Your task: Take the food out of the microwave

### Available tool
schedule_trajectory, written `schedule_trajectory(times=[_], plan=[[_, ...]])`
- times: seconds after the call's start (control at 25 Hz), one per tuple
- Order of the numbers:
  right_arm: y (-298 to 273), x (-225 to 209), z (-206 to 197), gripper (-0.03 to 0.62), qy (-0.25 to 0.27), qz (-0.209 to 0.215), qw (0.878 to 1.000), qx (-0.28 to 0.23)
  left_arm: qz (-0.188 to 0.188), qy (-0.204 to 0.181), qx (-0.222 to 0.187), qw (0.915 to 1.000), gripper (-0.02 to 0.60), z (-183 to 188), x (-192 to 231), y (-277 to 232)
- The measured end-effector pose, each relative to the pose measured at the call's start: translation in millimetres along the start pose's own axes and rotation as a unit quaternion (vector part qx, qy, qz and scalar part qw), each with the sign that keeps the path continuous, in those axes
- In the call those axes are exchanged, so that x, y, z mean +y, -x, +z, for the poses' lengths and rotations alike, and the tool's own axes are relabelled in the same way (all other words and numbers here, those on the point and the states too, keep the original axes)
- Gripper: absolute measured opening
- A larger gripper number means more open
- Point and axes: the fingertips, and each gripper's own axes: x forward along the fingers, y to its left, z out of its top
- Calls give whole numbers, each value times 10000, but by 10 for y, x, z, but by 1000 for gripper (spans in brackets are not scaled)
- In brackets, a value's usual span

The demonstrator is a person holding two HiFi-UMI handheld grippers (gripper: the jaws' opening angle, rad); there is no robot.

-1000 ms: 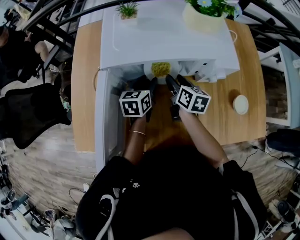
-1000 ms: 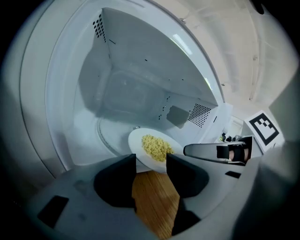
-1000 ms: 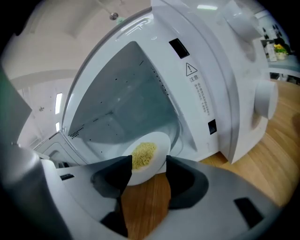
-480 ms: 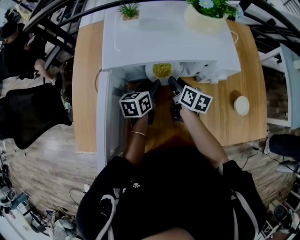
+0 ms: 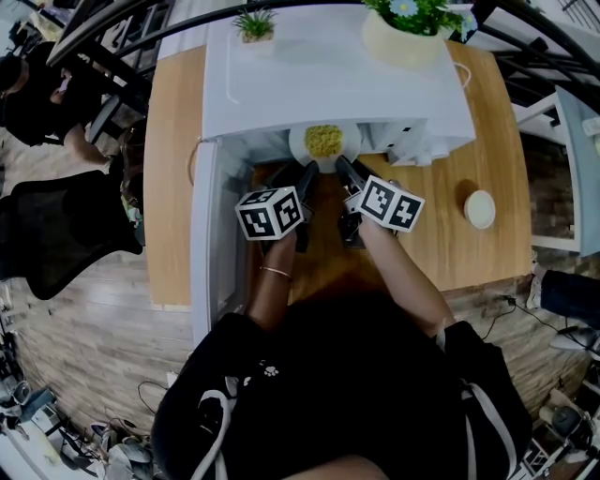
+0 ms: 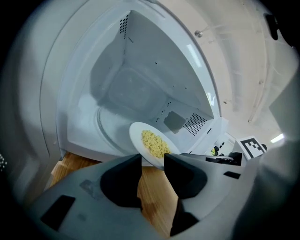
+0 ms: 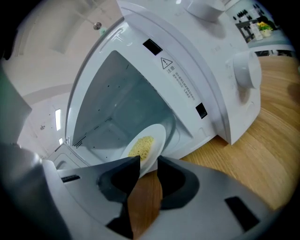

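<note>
Nearest is the person's black top [image 5: 356, 394], with both forearms reaching away over the wooden table [image 5: 169, 187]. A thin bracelet [image 5: 275, 267] sits on the left wrist. Beyond the two marker cubes, the left gripper [image 6: 152, 158] and the right gripper [image 7: 149, 161] point side by side at the mouth of the white microwave [image 5: 328, 75], each rolled a little. The left gripper's jaws have just been closing in. They stand a little apart, with the near rim of the white plate [image 5: 298, 142] between them but not yet clamped. The right gripper's jaws are narrower and pinch the same plate at its rim, just right of the left gripper's spot. The plate sits at the front of the cavity, its near half hanging out over the sill above the wood. The yellow food [image 5: 323, 141] is heaped in its middle. The microwave door [image 5: 202, 234] is swung open on the left, reaching back toward the person. To the right on the table, well apart from the grippers, lies a small round white thing [image 5: 480, 208]. On top of the microwave, at its far edge, stand a small green plant [image 5: 255, 21] on the left and a larger cream pot of flowers [image 5: 408, 33] on the right.
</note>
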Motion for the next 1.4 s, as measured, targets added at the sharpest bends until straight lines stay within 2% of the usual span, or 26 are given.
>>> schedule_trajectory(times=[0.52,0.92,1.4], plan=[[525,130,-57,117,-202,515,9984,-112,-73,-91,-334,9994,149,-127,-408,372],[980,228,-15,115,166,857,9960,-176,-73,-195,-603,9980,148,-215,-800,636],[1490,389,23,113,326,1299,9904,-342,-119,-511,-1013,9935,149,-229,-1264,990]])
